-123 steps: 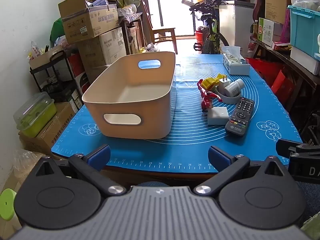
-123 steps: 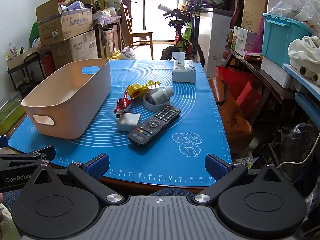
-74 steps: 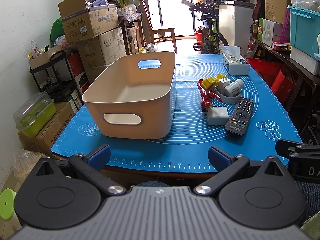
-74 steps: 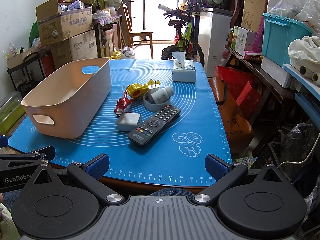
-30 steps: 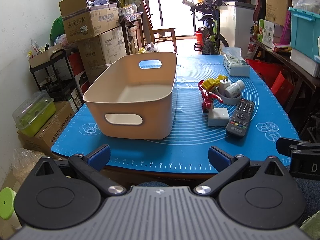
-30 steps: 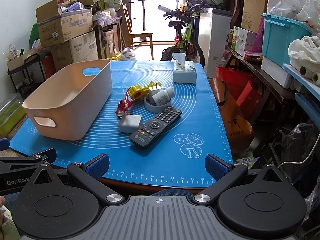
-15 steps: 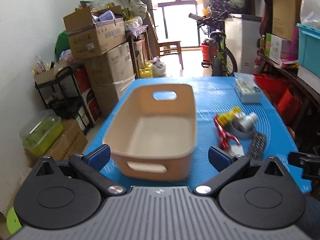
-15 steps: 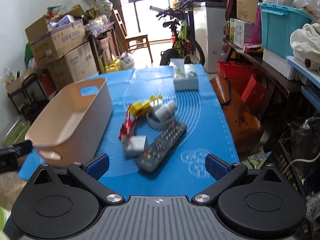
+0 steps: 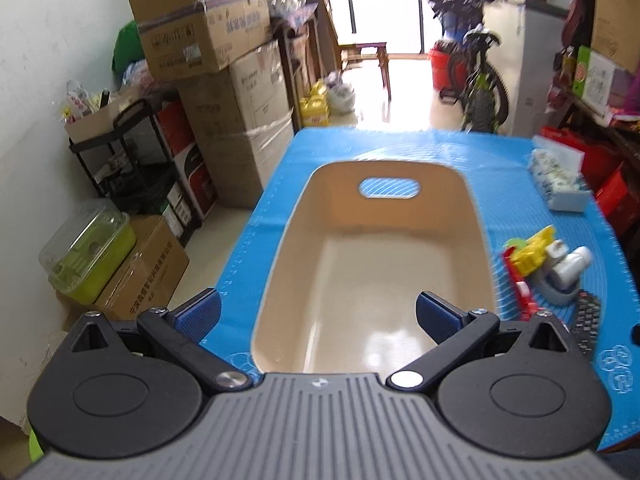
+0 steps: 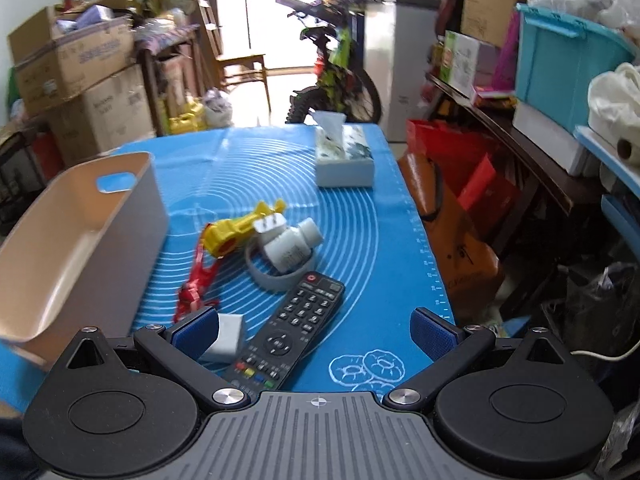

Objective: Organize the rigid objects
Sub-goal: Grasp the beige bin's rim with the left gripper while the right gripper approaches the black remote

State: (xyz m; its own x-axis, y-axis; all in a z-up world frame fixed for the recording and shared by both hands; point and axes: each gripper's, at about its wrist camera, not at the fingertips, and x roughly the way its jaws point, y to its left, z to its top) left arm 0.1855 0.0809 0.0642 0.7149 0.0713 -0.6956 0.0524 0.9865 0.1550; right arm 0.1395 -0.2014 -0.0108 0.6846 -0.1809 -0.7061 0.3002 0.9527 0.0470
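An empty beige bin (image 9: 472,216) stands on the blue mat; it also shows at the left of the right wrist view (image 10: 132,216). My left gripper (image 9: 318,314) is open and empty, above the bin's near end. My right gripper (image 10: 314,330) is open and empty, just above a black remote (image 10: 298,324). A white adapter (image 10: 224,338) lies by its left finger. Beyond lie a red toy (image 10: 196,282), a yellow toy (image 10: 240,230), a white plug (image 10: 267,227), a white bottle (image 10: 292,246) and a grey ring (image 10: 276,278). The same pile shows in the left wrist view (image 9: 544,268).
A tissue box (image 10: 344,160) sits at the far end of the mat (image 10: 400,260). Stacked cardboard boxes (image 9: 224,80) and a black cart (image 9: 132,152) stand left of the table. A bicycle (image 10: 336,64) and cluttered shelves (image 10: 560,80) stand behind and to the right.
Both grippers have risen and moved forward over the table. The left one now looks down into the bin; the right one has come over the remote. Nothing on the mat has moved.
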